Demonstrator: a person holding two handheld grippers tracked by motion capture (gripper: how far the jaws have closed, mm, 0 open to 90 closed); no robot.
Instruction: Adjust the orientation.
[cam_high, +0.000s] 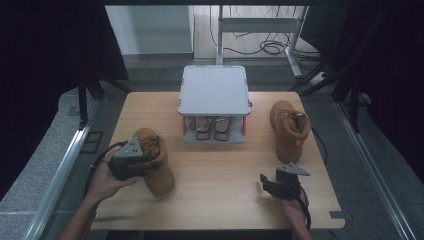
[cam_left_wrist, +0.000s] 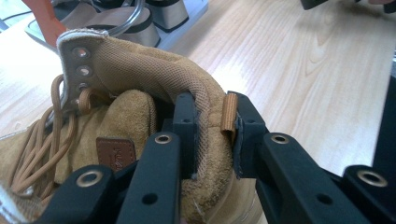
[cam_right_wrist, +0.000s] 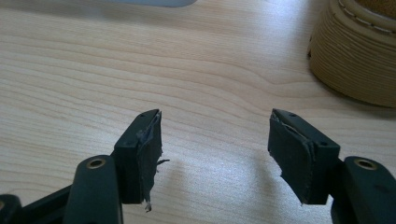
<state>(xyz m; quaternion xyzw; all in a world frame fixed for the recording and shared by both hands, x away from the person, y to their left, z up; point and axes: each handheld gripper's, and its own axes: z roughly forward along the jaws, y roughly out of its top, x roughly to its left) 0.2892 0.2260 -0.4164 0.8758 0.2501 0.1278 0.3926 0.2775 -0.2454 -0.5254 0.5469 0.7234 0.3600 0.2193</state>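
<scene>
Pinching the padded heel collar of the tan boot (cam_left_wrist: 140, 140), the left gripper (cam_left_wrist: 212, 135) has one jaw inside the collar and one outside against the pull loop (cam_left_wrist: 228, 112). Keeping that grip firm and the boot upright should stop it tipping. Beyond its jaws stands the shoe rack (cam_high: 215, 92). The right gripper (cam_right_wrist: 215, 149) rests spread over the table (cam_right_wrist: 196, 70), beside the second boot (cam_high: 290, 127).

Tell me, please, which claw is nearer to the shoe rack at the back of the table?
Left. The left claw, clamped on the near boot's heel collar, sits closer to the shoe rack. The right claw hovers open over bare table near the front edge, farther off.
</scene>
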